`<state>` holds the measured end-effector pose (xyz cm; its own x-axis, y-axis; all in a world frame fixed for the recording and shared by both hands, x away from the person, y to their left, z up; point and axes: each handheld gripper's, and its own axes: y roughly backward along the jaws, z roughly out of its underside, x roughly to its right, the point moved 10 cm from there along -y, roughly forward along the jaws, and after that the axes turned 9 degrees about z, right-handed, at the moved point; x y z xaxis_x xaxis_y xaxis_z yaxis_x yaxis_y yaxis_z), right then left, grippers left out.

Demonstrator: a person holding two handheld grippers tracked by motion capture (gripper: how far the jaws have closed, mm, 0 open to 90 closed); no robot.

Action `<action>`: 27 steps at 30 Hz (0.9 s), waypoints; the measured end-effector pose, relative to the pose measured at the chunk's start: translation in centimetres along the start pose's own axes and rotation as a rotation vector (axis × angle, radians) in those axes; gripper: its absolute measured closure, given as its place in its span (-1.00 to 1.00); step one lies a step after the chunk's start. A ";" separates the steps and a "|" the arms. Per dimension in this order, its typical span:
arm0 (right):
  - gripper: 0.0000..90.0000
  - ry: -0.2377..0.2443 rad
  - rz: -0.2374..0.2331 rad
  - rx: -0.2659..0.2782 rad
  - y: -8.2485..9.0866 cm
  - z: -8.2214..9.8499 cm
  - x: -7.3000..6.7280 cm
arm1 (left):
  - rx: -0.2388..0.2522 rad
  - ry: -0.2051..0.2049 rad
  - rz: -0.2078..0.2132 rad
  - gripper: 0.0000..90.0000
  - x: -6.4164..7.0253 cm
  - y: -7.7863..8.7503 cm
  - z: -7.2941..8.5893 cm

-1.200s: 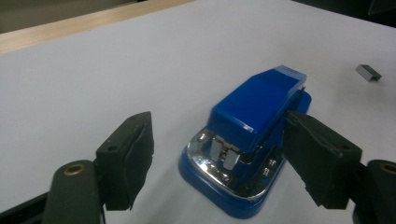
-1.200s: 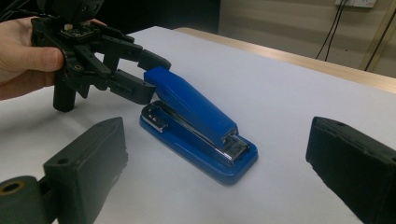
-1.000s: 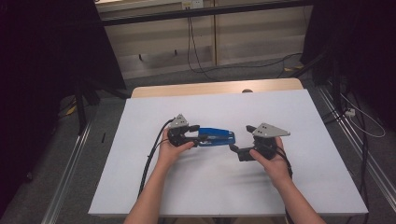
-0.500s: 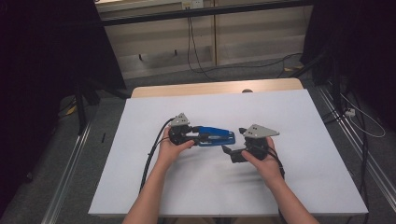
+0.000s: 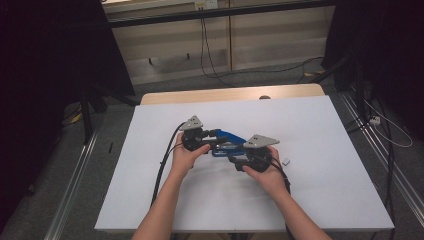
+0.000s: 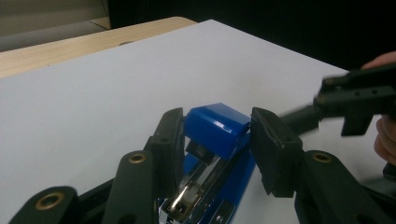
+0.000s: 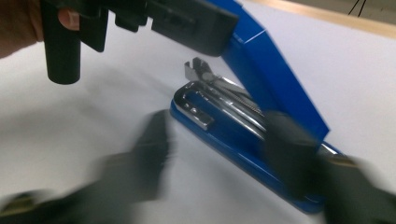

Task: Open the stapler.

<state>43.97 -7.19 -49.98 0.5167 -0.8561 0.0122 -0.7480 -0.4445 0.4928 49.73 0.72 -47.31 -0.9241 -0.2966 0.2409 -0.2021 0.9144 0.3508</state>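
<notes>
A blue stapler (image 5: 228,139) lies in the middle of the white table, its lid (image 7: 280,74) swung up off the base (image 7: 224,126) and the metal staple rail bare. My left gripper (image 5: 220,141) is shut on the lid's front end (image 6: 215,123), its jaws having just closed further; one of its fingers (image 7: 196,21) presses the lid from the side. My right gripper (image 7: 219,154) has just been closing, blurred, astride the rear of the base. Its right jaw overlaps the stapler, and a thin strip of table shows beside its left jaw.
A small pale block (image 5: 286,161) lies on the table (image 5: 325,130) just right of my right hand. Beyond the white sheet runs a bare wooden edge (image 5: 230,94). Cables trail from both grippers toward the table's near edge.
My right hand has slid left to the stapler's rear end and its jaws have narrowed around the base. The left hand has stayed in place on the lid.
</notes>
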 end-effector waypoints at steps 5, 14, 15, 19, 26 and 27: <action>0.92 -0.042 0.009 -0.027 -1.3 -0.2 -0.6 | 0.001 -0.004 -0.003 0.26 0.3 -0.1 -0.3; 1.00 -0.098 0.043 -0.039 -3.5 -1.3 -1.7 | -0.004 -0.001 -0.001 0.27 0.3 0.0 -0.3; 1.00 -0.097 0.055 -0.032 -3.6 -1.4 -1.7 | -0.005 0.001 -0.001 0.27 0.3 0.0 -0.3; 1.00 -0.124 0.091 -0.039 -4.2 -1.7 -1.3 | -0.005 0.000 -0.005 0.27 0.4 0.0 -0.3; 1.00 -0.128 0.116 -0.025 -4.8 -2.2 -1.5 | 0.002 0.014 -0.007 0.27 0.3 0.0 -0.3; 1.00 -0.130 0.116 -0.021 -4.8 -2.3 -1.6 | 0.003 0.014 -0.008 0.27 0.3 0.0 -0.3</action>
<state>47.73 -3.11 -50.43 0.3676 -0.9290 -0.0420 -0.7900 -0.3358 0.5130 49.58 0.57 -46.95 -0.9178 -0.3077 0.2511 -0.2102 0.9128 0.3502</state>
